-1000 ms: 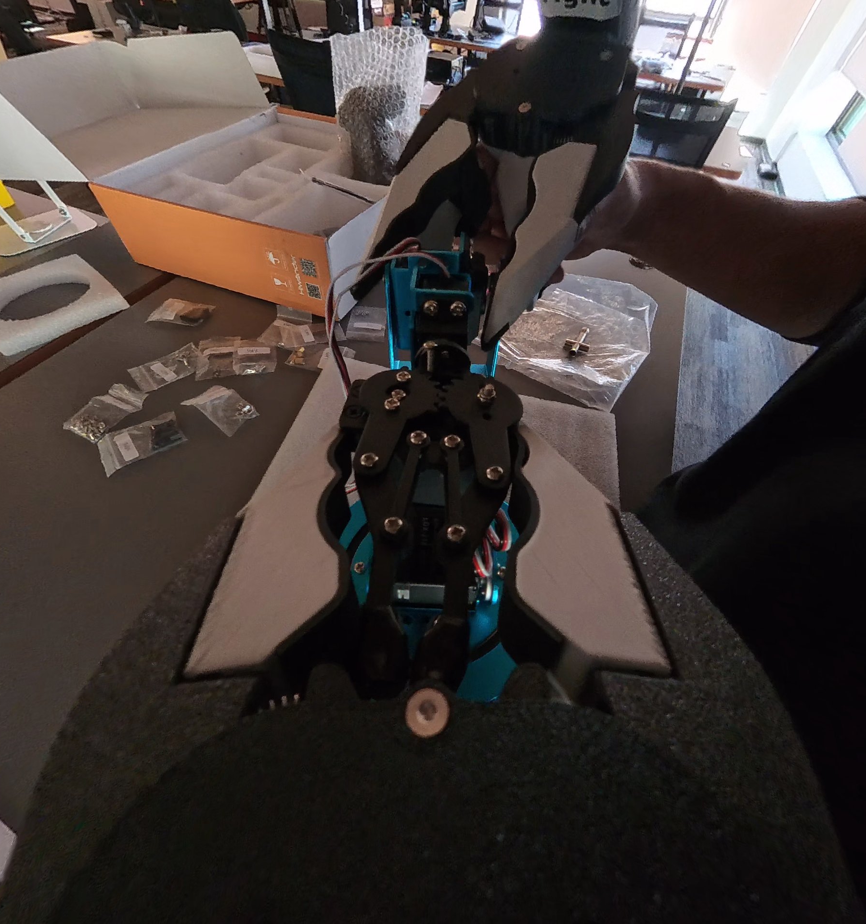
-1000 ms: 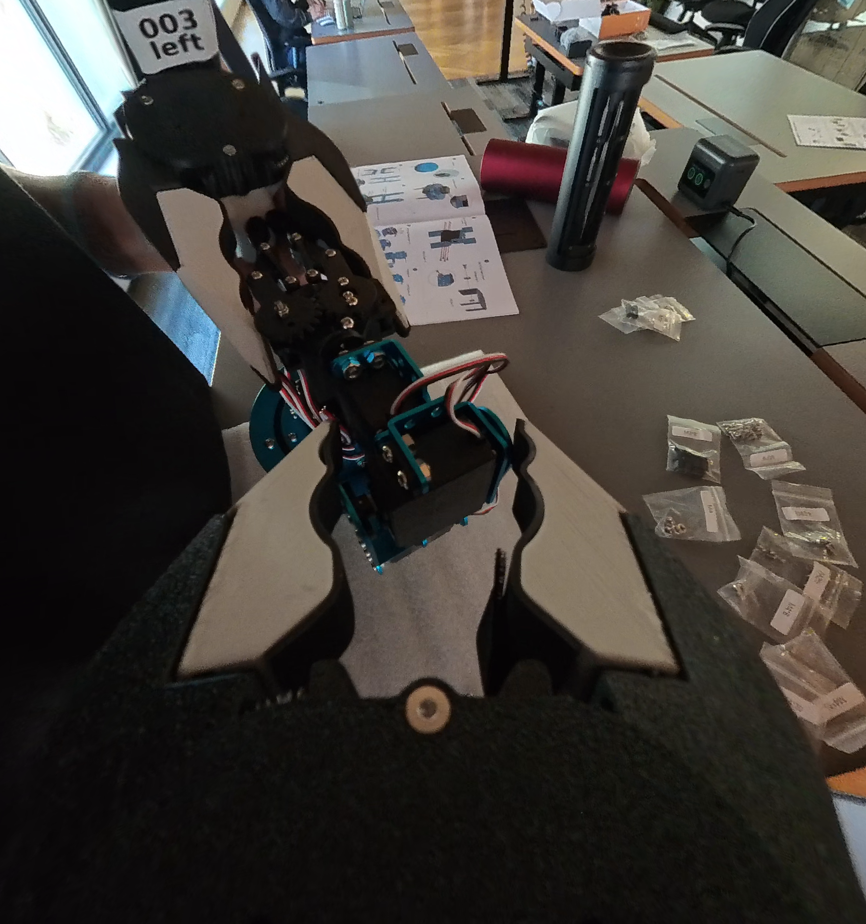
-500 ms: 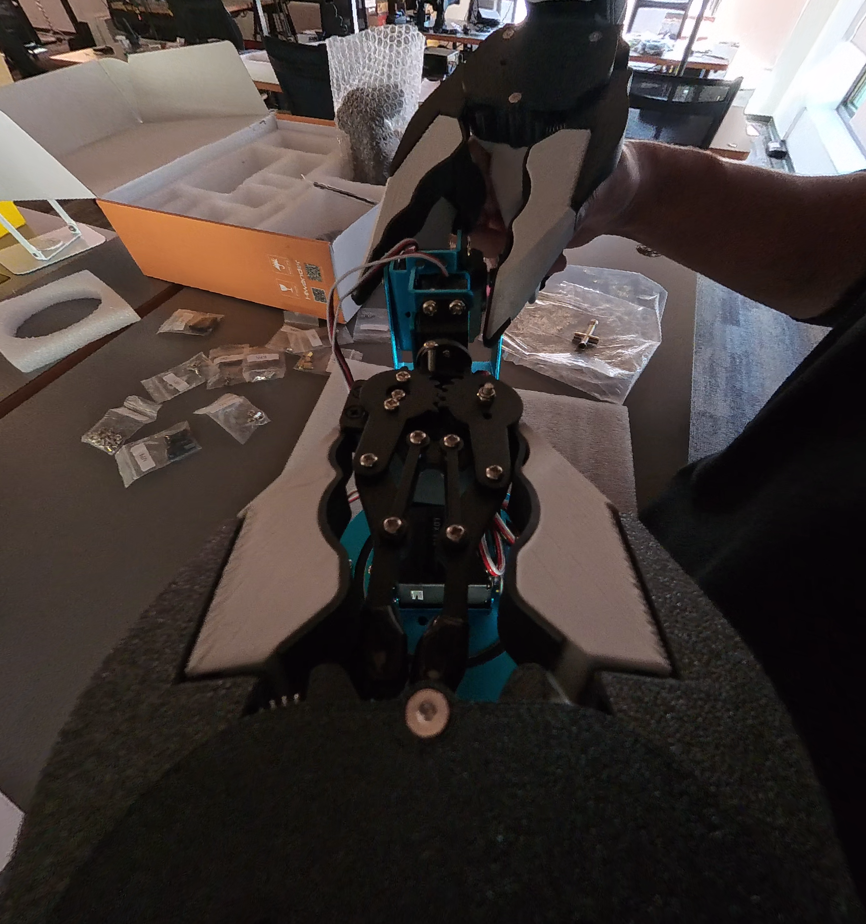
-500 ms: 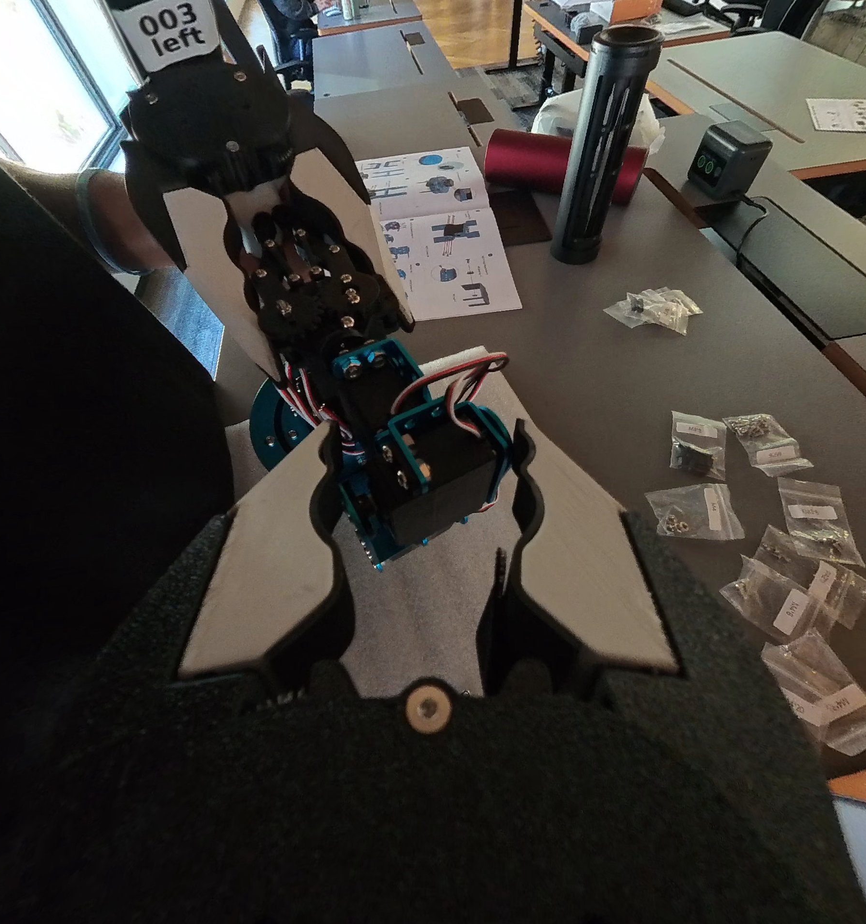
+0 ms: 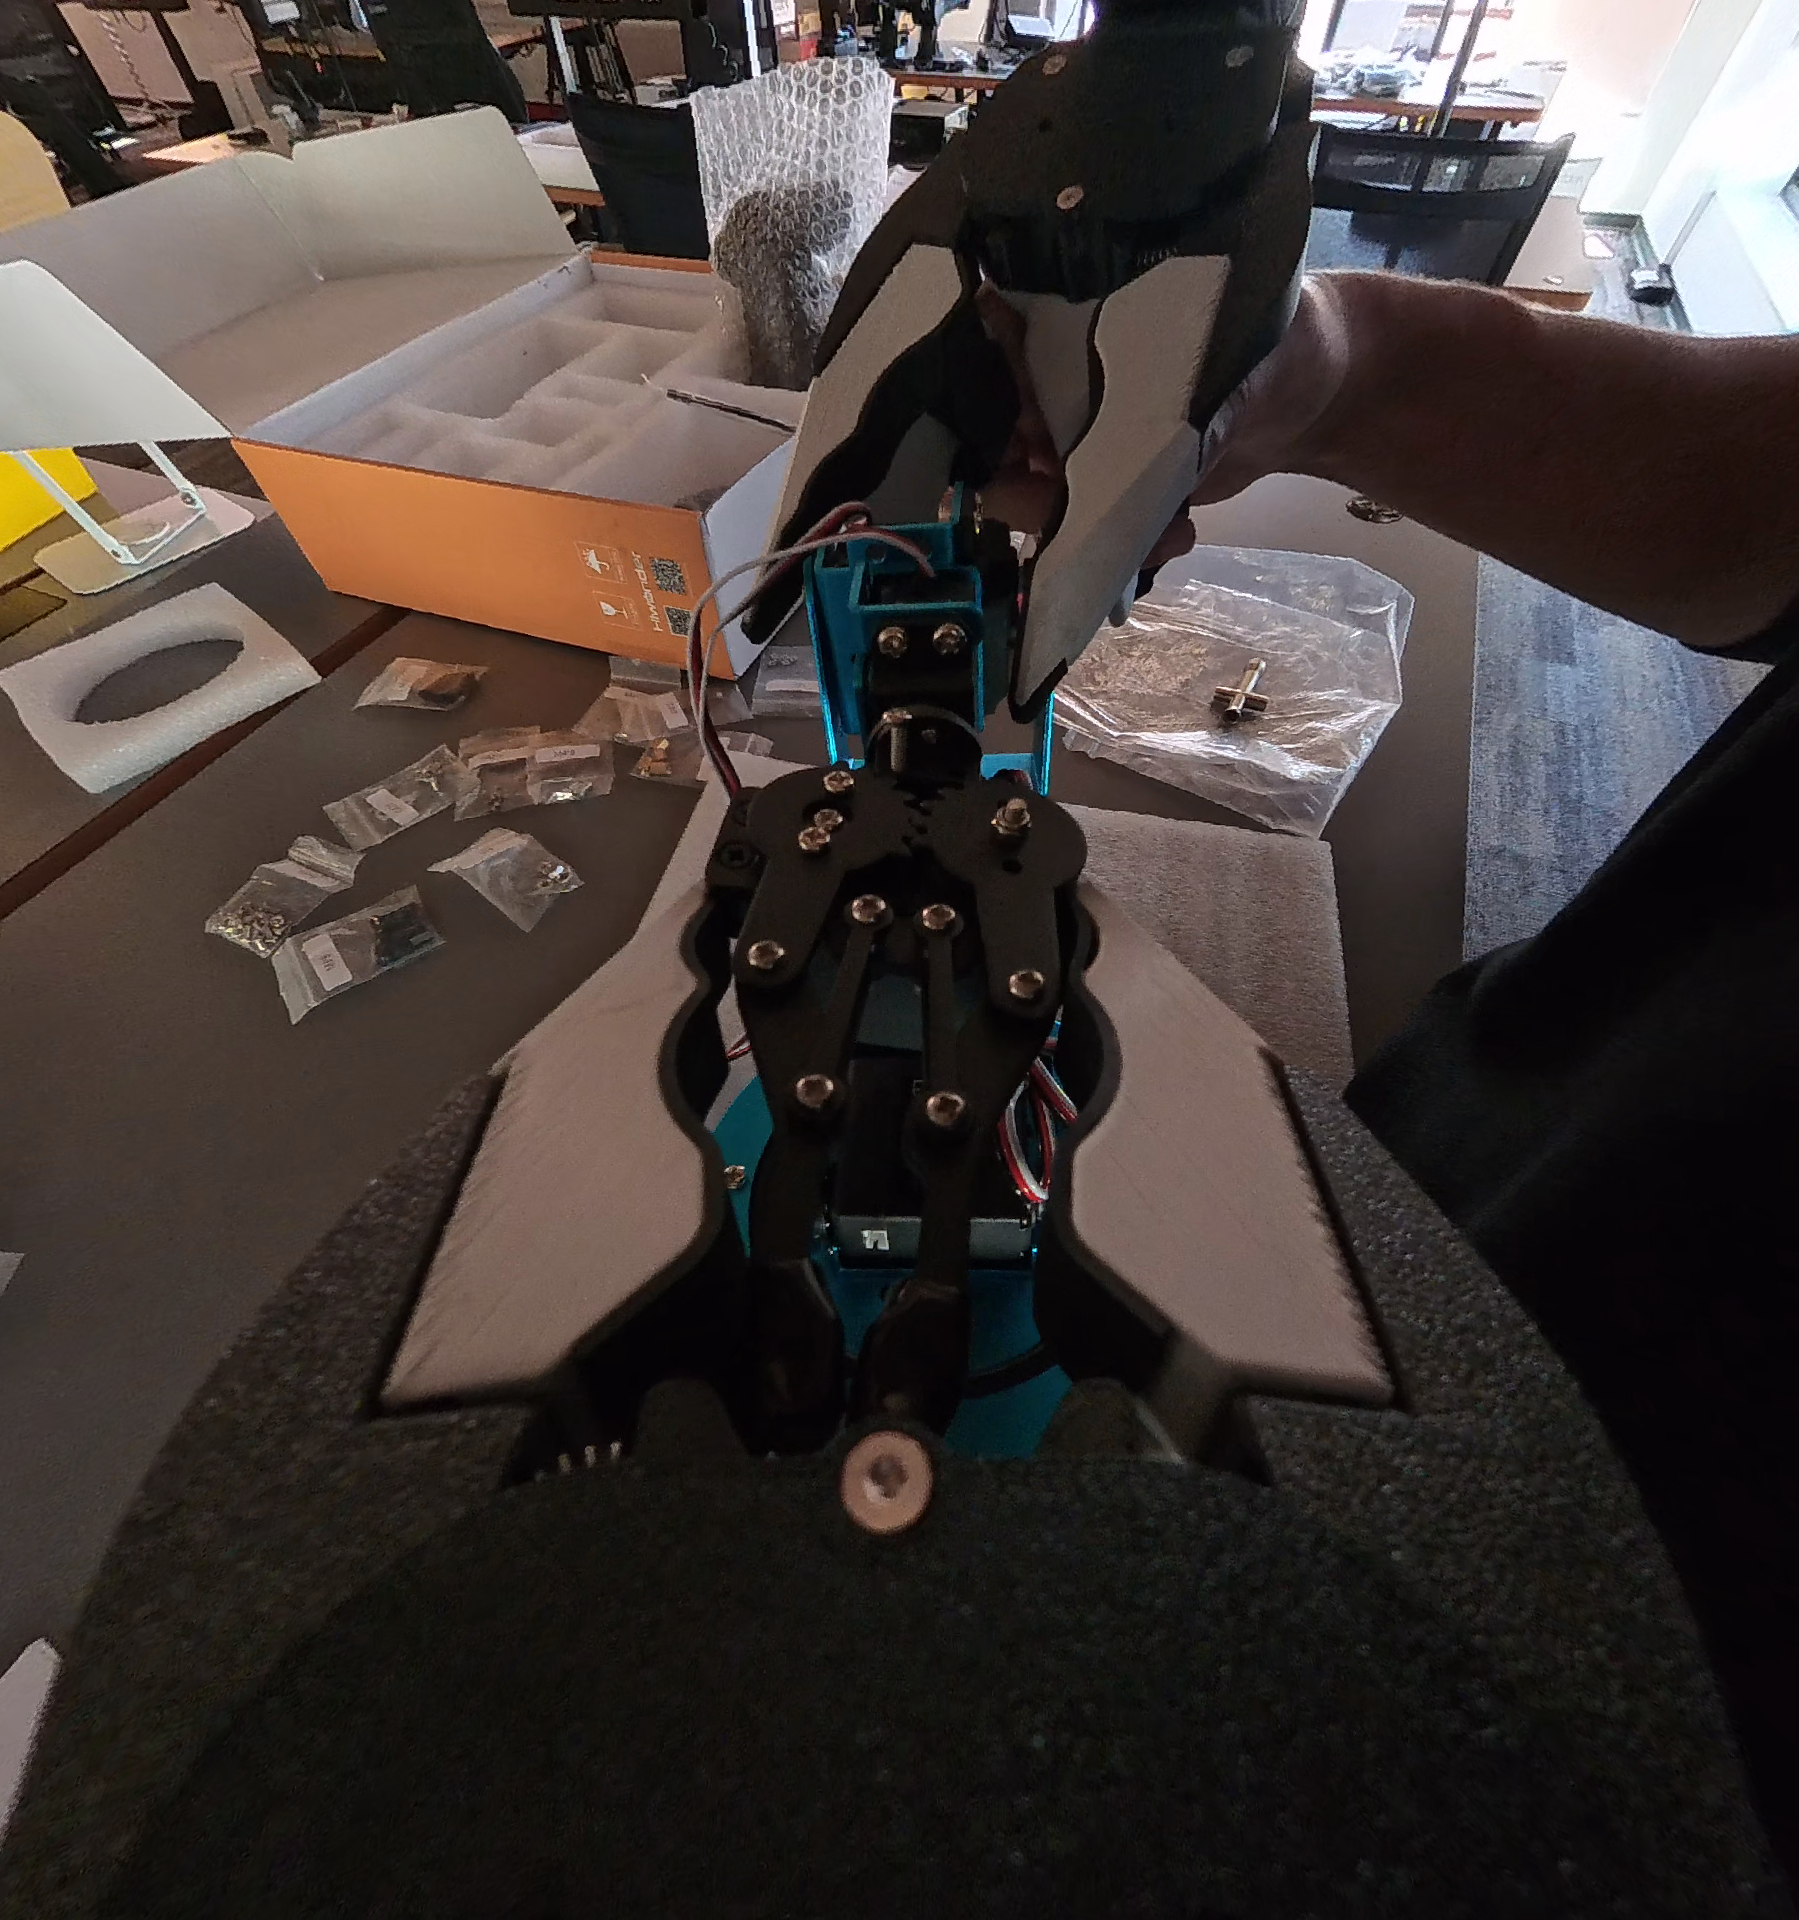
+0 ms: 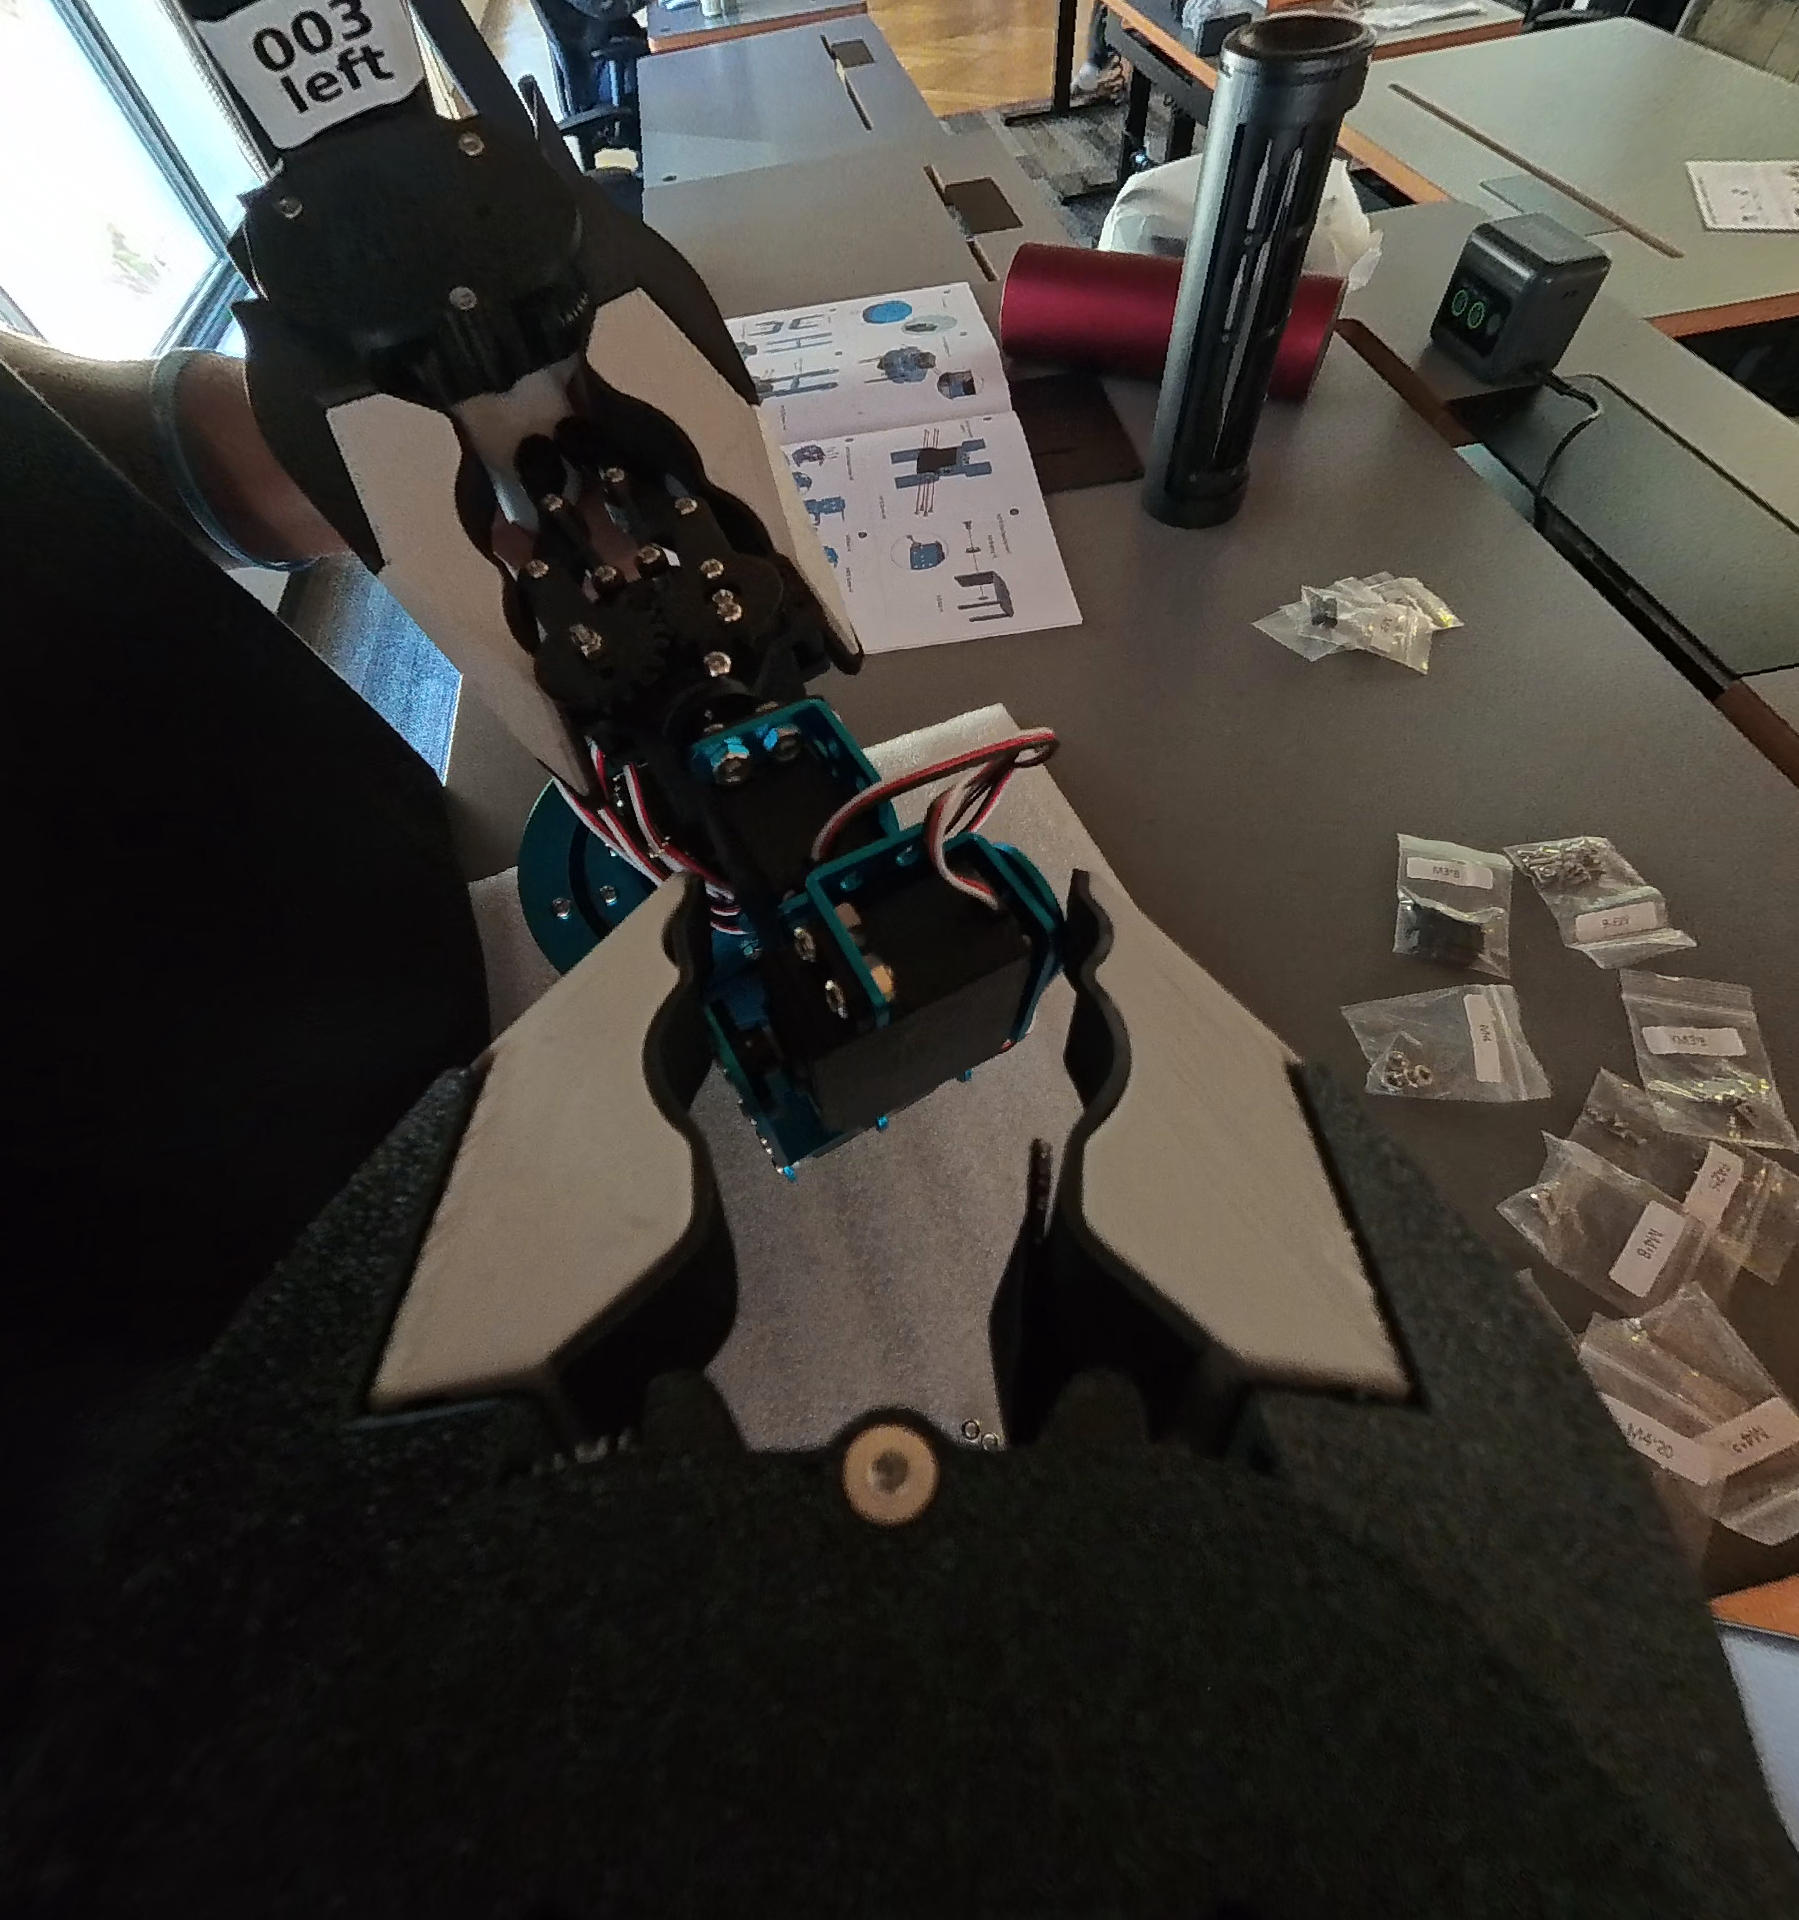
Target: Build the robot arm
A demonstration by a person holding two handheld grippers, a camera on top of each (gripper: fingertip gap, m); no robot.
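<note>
In the left wrist view, the left gripper (image 5: 890,1049) is clamping its jaws around the black claw (image 5: 890,935) of a small blue robot arm (image 5: 900,634), which is standing on a foam pad (image 5: 1217,904) near the orange box (image 5: 479,499).

In the right wrist view, the right gripper (image 6: 879,997) is straddling the arm's black servo (image 6: 910,1023) with jaws fairly wide; whether they are touching it cannot be told. Screw bags (image 6: 1591,1070) are lying on the table (image 6: 1238,748) beside the arm.

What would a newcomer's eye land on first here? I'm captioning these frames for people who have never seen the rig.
First, the small blue-and-black robot arm kit in the middle on a white foam sheet, with the left gripper around its black claw and the right gripper around its blue servo bracket. Next, small hardware bags scattered over the dark table, and the open orange box behind.
</note>
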